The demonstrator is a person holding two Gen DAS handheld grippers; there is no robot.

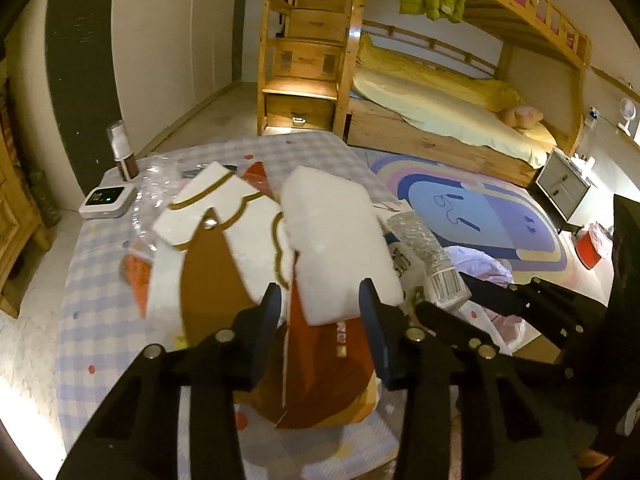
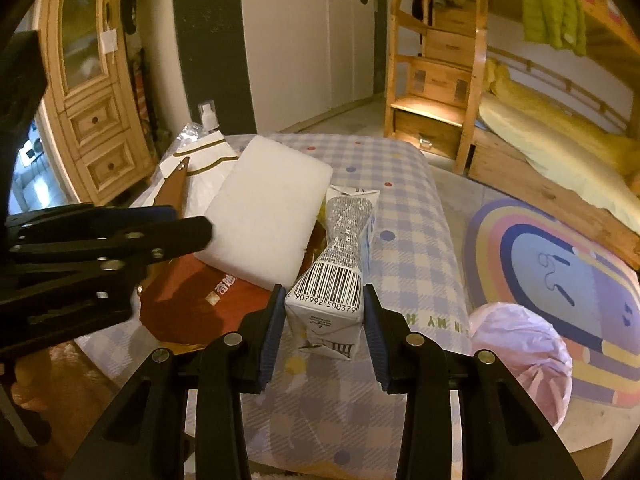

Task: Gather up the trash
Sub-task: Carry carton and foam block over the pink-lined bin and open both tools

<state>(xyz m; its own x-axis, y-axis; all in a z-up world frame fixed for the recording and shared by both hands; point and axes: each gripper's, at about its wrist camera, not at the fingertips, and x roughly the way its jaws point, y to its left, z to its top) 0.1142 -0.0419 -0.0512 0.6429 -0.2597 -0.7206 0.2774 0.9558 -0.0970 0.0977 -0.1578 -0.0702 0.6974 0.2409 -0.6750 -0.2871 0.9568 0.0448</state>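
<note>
My left gripper (image 1: 320, 300) is shut on a white foam block (image 1: 336, 236) and holds it above a red-brown and white paper bag (image 1: 224, 248) on the checked table. In the right wrist view the block (image 2: 266, 212) sits left of centre, with the left gripper (image 2: 120, 236) beside it. My right gripper (image 2: 324, 300) is shut on a crushed silver drink carton (image 2: 340, 272) with a barcode, held just over the table. The carton also shows in the left wrist view (image 1: 424, 256). A bin lined with a pink bag (image 2: 524, 356) stands on the floor to the right.
The table has a blue checked cloth (image 2: 404, 232). A white device (image 1: 106, 202), a spray bottle (image 1: 122, 152) and clear plastic wrap (image 1: 156, 184) lie at its far left. A wooden cabinet (image 2: 92, 92), bunk bed (image 1: 440, 120) and round rug (image 1: 480, 216) surround it.
</note>
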